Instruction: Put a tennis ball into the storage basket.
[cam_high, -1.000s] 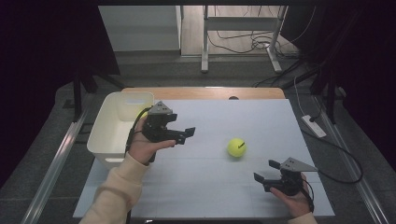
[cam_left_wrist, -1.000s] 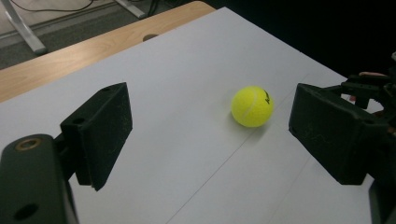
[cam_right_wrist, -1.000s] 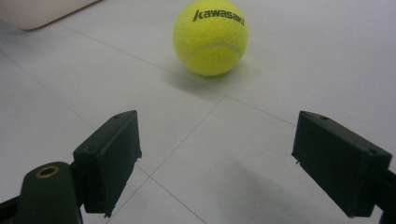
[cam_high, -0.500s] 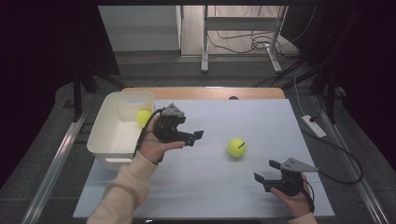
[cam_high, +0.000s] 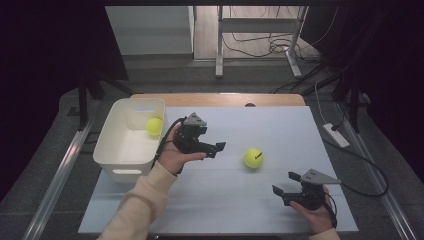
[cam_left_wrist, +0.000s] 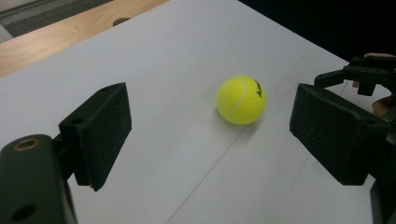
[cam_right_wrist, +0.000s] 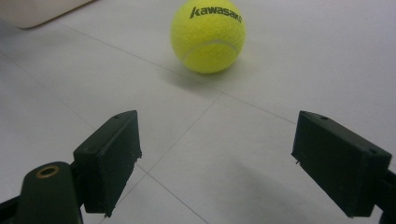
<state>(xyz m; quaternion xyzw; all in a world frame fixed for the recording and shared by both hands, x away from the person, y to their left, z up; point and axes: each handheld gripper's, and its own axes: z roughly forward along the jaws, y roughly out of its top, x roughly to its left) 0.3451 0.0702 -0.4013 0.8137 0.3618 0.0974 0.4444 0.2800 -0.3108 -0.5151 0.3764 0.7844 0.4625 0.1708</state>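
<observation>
Ahead of the left gripper (cam_high: 216, 148), a yellow tennis ball (cam_high: 253, 158) is lying on the white table (cam_high: 280, 125), apart from the jaws, which are standing released with nothing between them. Beyond the ball, the right gripper (cam_high: 284, 183) is resting near the table's front edge, also gaping and facing the ball. Behind the left gripper, a second tennis ball (cam_high: 154, 126) is sitting in the white bin (cam_high: 120, 162), apparently against its far wall.
</observation>
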